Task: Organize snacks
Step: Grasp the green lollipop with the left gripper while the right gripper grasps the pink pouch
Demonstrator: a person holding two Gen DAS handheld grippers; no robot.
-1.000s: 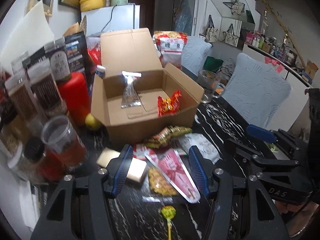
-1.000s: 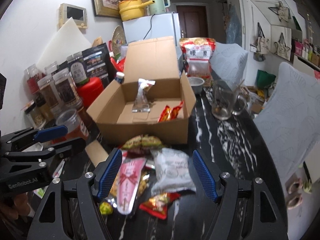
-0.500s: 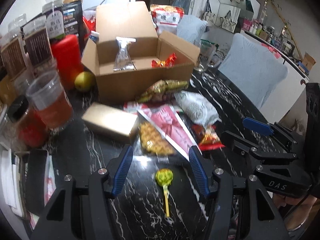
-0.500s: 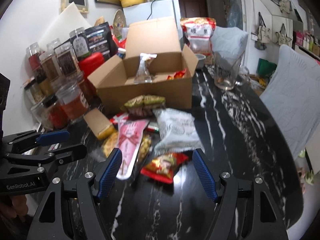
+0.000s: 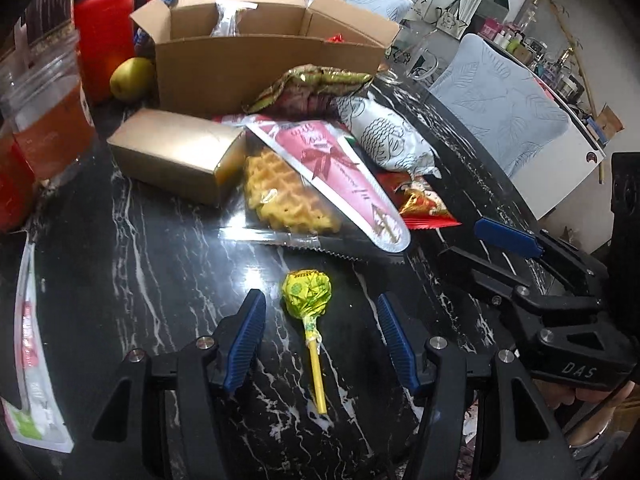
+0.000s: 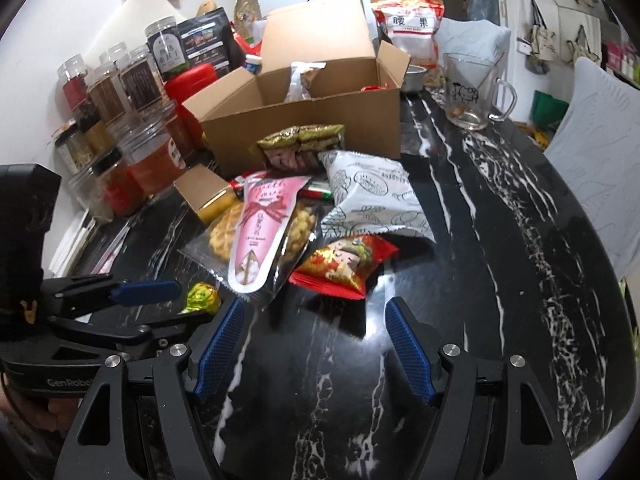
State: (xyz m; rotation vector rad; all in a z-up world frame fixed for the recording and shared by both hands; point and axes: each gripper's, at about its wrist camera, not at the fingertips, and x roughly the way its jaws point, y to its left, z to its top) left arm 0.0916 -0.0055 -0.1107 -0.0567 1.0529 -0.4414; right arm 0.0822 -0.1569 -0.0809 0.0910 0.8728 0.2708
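A yellow-green lollipop (image 5: 307, 292) lies on the black marble table (image 5: 140, 280), between the fingers of my open left gripper (image 5: 319, 300); neither pad touches it. My right gripper (image 6: 315, 306) is open and empty, just short of a red snack packet (image 6: 344, 264). Behind the packet lie a pink pouch (image 6: 260, 224) on a waffle packet (image 5: 288, 196), a white packet (image 6: 372, 196), a green-gold packet (image 6: 304, 140) and a gold box (image 5: 176, 156). The open cardboard box (image 6: 312, 120) behind them holds a clear bag and a red wrapper.
Jars (image 6: 120, 92), a red canister (image 5: 104, 32) and a pear (image 5: 130, 78) crowd the left side by the wall. A glass mug (image 6: 472, 92) stands right of the box. A padded chair (image 5: 504, 96) is past the table's right edge. A flat packet (image 5: 32, 360) lies at the near left.
Both grippers have sunk toward the table and tipped downward. The lollipop now sits between the left fingers, and the red packet is close ahead of the right ones. Neither jaw opening changed.
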